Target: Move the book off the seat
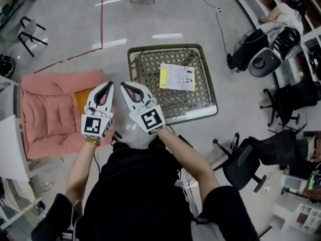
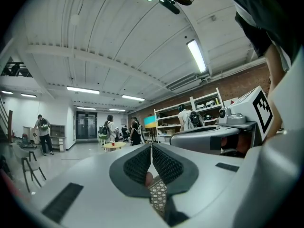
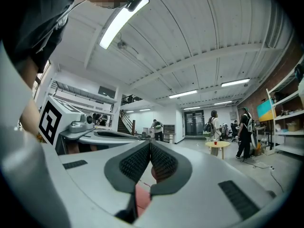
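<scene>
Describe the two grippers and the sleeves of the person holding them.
Both the left gripper and the right gripper have white, curved shells whose jaws taper to a point, lined with dark grey ribbed pads. Each carries a white cube printed with black square markers. The person wears a black top with sleeves ending above the forearms.

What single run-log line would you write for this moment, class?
left gripper: shut, empty | right gripper: shut, empty | book: lying on seat, untouched | grippers: side by side, short of book
</scene>
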### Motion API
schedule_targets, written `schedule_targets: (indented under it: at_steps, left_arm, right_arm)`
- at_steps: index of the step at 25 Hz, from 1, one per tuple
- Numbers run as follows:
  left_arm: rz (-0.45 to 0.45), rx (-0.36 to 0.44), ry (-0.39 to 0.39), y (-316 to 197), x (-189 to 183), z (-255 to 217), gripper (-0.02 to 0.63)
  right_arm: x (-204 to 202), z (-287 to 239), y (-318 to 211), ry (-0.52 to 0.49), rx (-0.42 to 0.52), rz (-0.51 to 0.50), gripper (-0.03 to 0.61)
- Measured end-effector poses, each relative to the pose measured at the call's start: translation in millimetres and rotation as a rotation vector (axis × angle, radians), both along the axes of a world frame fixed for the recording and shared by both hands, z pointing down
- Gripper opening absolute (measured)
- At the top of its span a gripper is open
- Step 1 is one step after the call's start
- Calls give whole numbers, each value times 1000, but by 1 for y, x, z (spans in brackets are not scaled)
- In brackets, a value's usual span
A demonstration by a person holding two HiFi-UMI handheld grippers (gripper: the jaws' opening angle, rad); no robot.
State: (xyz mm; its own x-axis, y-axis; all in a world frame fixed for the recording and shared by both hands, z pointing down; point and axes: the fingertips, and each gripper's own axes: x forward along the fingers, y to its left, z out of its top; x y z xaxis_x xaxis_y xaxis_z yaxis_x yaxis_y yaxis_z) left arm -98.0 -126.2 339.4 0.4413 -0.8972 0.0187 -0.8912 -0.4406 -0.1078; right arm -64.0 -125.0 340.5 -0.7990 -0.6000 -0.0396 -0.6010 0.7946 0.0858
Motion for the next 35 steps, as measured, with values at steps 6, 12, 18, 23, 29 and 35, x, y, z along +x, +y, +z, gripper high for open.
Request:
schedule_targets:
  at_steps: [6, 12, 18, 23, 29, 35]
  left_arm:
    - [10, -14, 10, 12, -1, 12, 18]
    - [26, -17, 36, 24, 0, 22, 15]
    - [35, -11, 46, 29, -3, 34, 14]
    - [21, -34, 36, 29, -8, 50, 14]
    - [15, -71, 28, 33, -11, 72, 14]
    - [17, -109, 22, 37, -11, 84, 12]
  right_arm:
    - [-2, 10, 8, 3, -17, 1, 17]
    - [-2, 20, 13, 17, -29, -3, 17]
    - [-5, 36, 20, 38, -53, -15, 15]
    - [-5, 49, 21, 53, -92, -21, 15]
    - [-5, 63, 24, 71, -120, -20, 15]
    - [-4, 79, 29, 84, -154, -13, 15]
